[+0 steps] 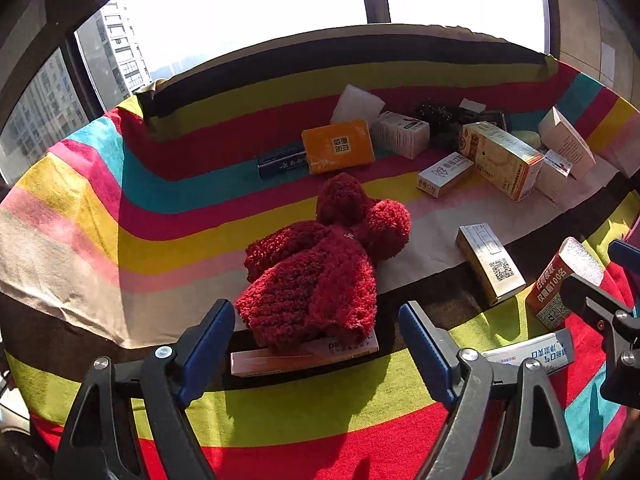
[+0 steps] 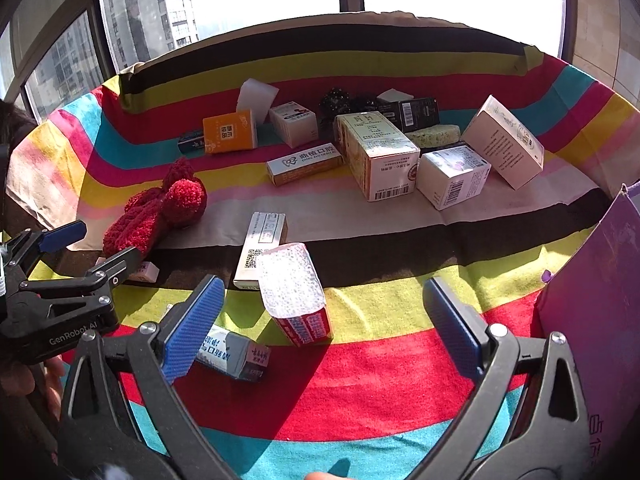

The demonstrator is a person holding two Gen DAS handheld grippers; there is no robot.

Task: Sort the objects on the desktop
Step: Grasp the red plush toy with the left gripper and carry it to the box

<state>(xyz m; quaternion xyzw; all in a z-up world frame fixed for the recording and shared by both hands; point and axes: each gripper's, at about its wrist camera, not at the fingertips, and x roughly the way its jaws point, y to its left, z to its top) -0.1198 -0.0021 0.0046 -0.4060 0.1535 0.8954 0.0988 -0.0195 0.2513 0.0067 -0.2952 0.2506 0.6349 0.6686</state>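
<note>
Desktop objects lie scattered on the striped multicoloured cloth [image 1: 80, 216], mostly toward its far right corner. At the near edge, our left gripper [image 1: 316, 344] spreads unclenched around the fuzzy dark-red knitted hat [image 1: 316, 280], draped on a flat pale cardboard box [image 1: 304, 354]; closing may snag soft yarn and drag that box. Our right gripper [image 2: 320, 324], also released and empty, hovers by the red-and-white carton [image 2: 296, 296], which may tip. Sunlit windows [image 2: 140, 20] stand behind.

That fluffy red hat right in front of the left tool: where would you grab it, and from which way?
Grab the red hat at its rounded near body, straight ahead from the near side. It already lies between the open left gripper fingers, and being soft it should squash. Stay above the flat box it rests on. The pompom sits farther away.
</note>
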